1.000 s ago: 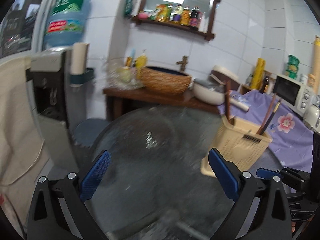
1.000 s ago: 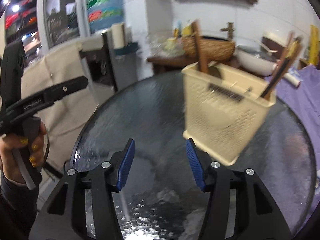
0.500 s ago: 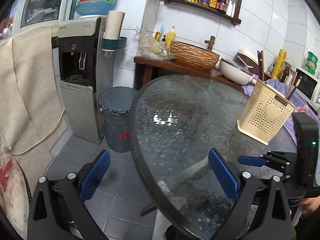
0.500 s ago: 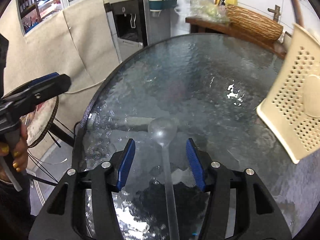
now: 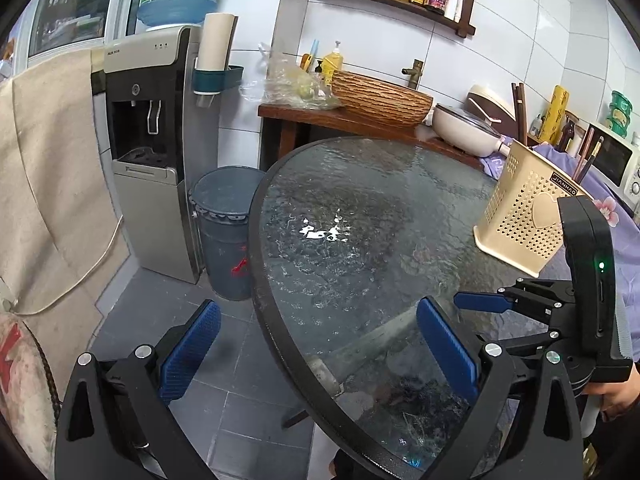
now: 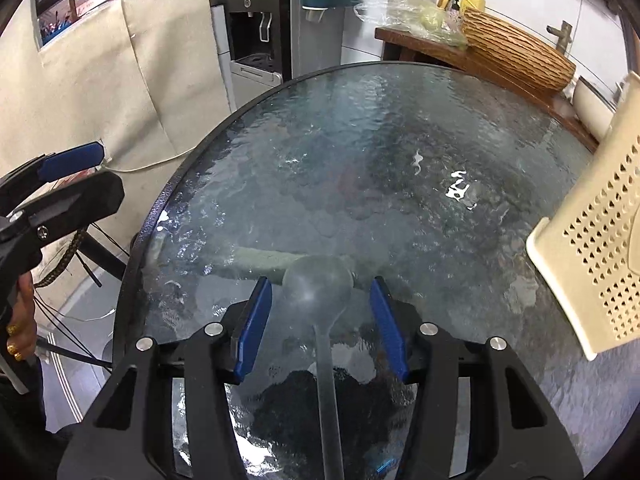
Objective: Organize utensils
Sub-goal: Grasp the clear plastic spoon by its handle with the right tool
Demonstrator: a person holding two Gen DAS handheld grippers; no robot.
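Note:
A clear plastic spoon [image 6: 320, 292] lies on the round glass table [image 6: 360, 168], bowl away from me, handle running under my right gripper [image 6: 320, 320]. That gripper is open, its blue pads either side of the spoon's neck, not touching it. A cream perforated utensil holder [image 5: 524, 216] stands at the table's right side with dark chopsticks [image 5: 520, 112] in it; it also shows in the right wrist view [image 6: 596, 240]. My left gripper [image 5: 316, 344] is open and empty, straddling the table's near-left edge. The right gripper shows in the left wrist view [image 5: 496, 304].
A water dispenser [image 5: 156, 140] and a grey bin [image 5: 224, 228] stand on the floor left of the table. A wooden side table [image 5: 344, 120] behind holds a woven basket [image 5: 380, 96] and a white pot [image 5: 464, 128]. A microwave [image 5: 612, 156] is at far right.
Both grippers have pulled back toward the table's near edge. The right gripper has come down over the spoon, which now lies between its open fingers. The holder has stayed in place.

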